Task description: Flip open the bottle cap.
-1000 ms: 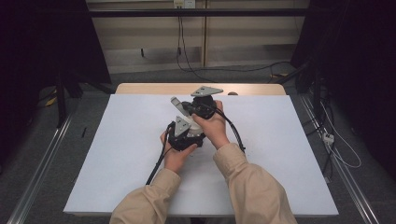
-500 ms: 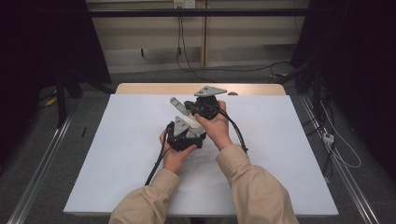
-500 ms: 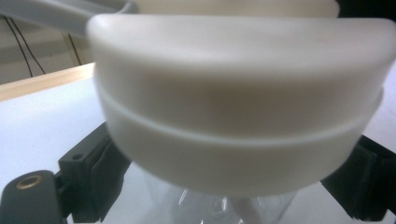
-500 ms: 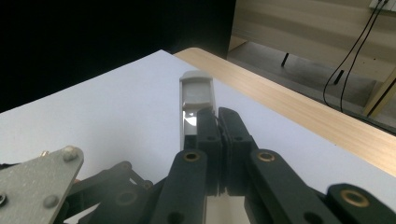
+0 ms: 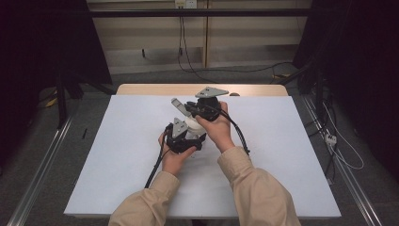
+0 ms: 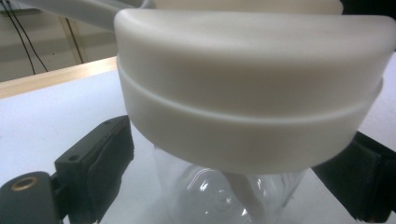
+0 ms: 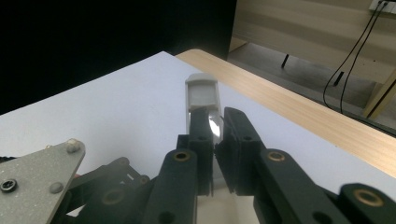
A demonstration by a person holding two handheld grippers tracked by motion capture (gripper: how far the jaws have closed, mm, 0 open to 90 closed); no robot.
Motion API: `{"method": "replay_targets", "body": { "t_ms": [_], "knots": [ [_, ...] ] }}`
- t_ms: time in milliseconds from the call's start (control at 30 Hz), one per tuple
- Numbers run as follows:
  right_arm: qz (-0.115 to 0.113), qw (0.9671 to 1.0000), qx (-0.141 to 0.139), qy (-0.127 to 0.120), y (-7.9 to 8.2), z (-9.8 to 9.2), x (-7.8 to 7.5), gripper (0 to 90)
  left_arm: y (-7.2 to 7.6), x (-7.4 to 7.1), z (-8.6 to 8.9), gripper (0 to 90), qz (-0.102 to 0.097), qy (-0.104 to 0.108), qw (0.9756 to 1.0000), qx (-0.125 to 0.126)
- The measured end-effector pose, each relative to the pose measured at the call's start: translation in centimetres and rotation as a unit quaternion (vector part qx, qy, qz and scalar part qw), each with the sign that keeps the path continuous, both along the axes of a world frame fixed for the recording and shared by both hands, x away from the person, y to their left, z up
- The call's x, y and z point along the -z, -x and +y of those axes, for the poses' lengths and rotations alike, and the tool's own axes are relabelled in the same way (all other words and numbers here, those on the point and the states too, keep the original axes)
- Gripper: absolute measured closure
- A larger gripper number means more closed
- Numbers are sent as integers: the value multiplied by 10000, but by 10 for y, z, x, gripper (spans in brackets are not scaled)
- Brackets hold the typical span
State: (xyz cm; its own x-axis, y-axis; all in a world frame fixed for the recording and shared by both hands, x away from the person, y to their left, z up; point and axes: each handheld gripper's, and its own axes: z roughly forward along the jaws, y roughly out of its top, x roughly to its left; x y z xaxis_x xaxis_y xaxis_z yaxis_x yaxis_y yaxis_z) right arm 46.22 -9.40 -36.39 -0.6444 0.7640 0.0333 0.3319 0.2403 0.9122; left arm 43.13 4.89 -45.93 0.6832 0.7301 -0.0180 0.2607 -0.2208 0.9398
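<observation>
Over the white table [image 5: 117, 155], left gripper [image 6: 224, 186] fingers had just been opening, loose around the jar [image 6: 233, 196]; right gripper [image 7: 217, 140] still pinched the lid's flap [image 7: 201, 95]; lid [image 6: 252, 88] not yet off.

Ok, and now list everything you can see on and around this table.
jar: one, clear with white lid, between left tongs' jaws
flat strip: one, grey-white, in right tongs
sheet: one, white, covering table
table: one, light wood, far edge bare
cables: several, black, wall and floor behind
left tongs: black, jaws just opened, pads off jar
right tongs: black, jaws just easing open, strip between
sleeves: two, beige, bottom
</observation>
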Motion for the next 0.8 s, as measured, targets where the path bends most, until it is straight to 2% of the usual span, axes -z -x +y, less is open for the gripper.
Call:
{"method": "replay_targets", "body": {
  "t_ms": [100,300,400,467,500,733,800],
  "knots": [
    [2,10000,12,-10,0,0,0,771,0,0,2,83,5,-40,10000,36],
    [114,9999,38,-53,2,1,0,611,2,-1,6,68,60,-8,10000,32],
    [100,9999,3,-102,5,2,-1,553,4,-1,9,67,79,-48,9999,42],
    [97,9998,48,-142,7,1,-2,505,5,-1,11,64,144,10,9999,45],
    [123,9998,55,-168,7,0,-2,483,5,-1,13,62,132,-47,9999,42],
    [135,9995,136,-245,16,-10,1,364,12,-6,27,63,177,-1,9998,61],
    [113,9995,119,-272,20,-13,1,357,14,-7,32,64,182,-1,9998,80]
  ]
}}
